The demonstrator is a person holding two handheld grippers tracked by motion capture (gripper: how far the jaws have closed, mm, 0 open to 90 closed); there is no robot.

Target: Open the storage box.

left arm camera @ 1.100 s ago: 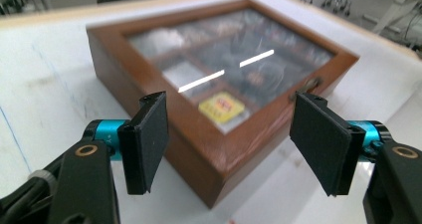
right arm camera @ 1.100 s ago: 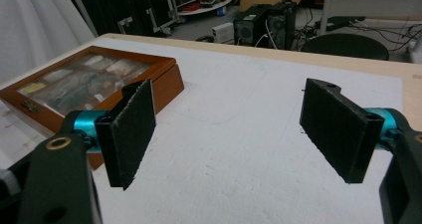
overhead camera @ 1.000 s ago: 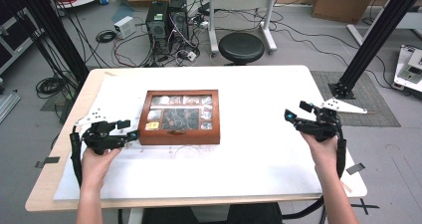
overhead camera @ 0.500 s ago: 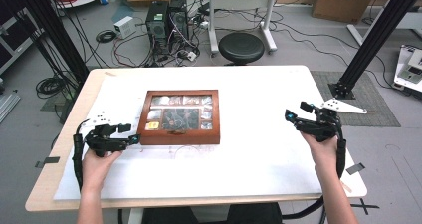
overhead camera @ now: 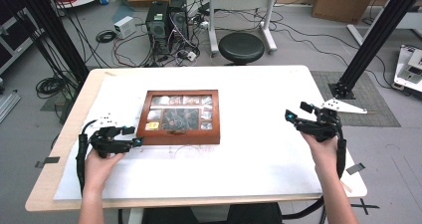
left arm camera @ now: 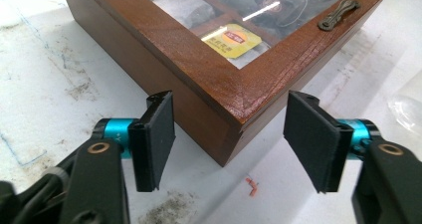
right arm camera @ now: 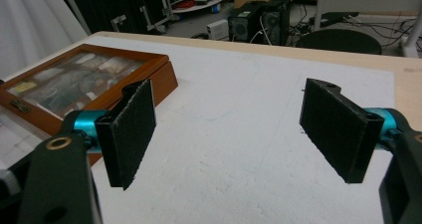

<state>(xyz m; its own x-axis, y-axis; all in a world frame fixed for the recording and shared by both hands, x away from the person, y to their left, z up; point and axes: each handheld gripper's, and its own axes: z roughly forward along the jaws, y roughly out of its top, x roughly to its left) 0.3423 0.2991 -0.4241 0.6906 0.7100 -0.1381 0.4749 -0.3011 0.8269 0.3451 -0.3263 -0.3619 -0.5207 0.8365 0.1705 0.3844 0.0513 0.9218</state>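
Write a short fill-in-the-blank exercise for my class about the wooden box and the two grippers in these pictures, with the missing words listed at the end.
1. The wooden box has a see-through lid that is ____.
2. The left gripper points at a ____ of the box, its jaws on either side without touching it.
3. The tea bag nearest that corner has a ____ label.
4. The right gripper hovers over the white table cover with its jaws ____.

Missing words: closed; corner; yellow; open
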